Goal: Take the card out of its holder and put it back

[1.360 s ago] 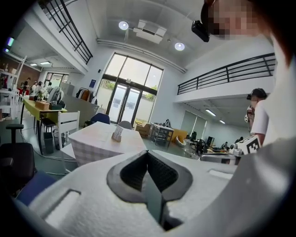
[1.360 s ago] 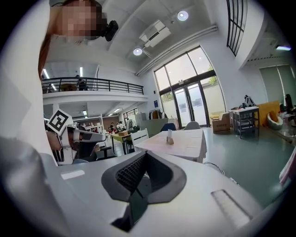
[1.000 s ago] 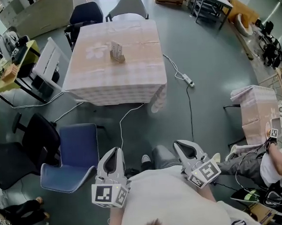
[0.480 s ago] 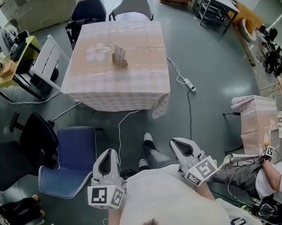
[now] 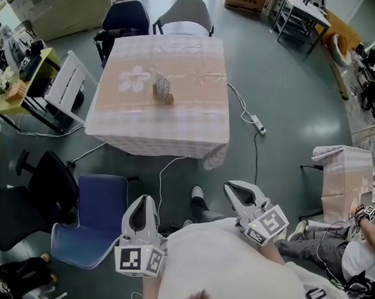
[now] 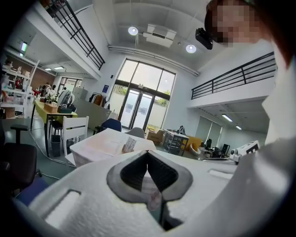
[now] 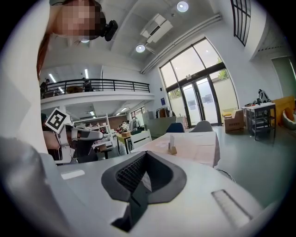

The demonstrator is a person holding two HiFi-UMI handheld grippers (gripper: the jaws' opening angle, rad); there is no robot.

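A white card (image 5: 162, 85) stands upright in a small wooden holder (image 5: 165, 97) near the middle of a table (image 5: 174, 124) with a pink checked cloth, a few steps ahead of me. The left gripper view shows the card (image 6: 129, 145) far beyond my jaws, and so does the right gripper view, card (image 7: 171, 140) above holder (image 7: 173, 150). My left gripper (image 5: 146, 199) and right gripper (image 5: 233, 187) are held close to my body, well short of the table. Both are shut with nothing in them.
A blue chair (image 5: 94, 212) and a black office chair (image 5: 28, 196) stand at the left between me and the table. A white chair (image 5: 70, 83) is at the table's left side. A power strip (image 5: 256, 121) and cables lie on the floor. At the right are a small clothed table (image 5: 344, 176) and a seated person (image 5: 359, 256).
The table and card have slid slightly lower and nearer in the head view. Both grippers stay shut and close to my body.
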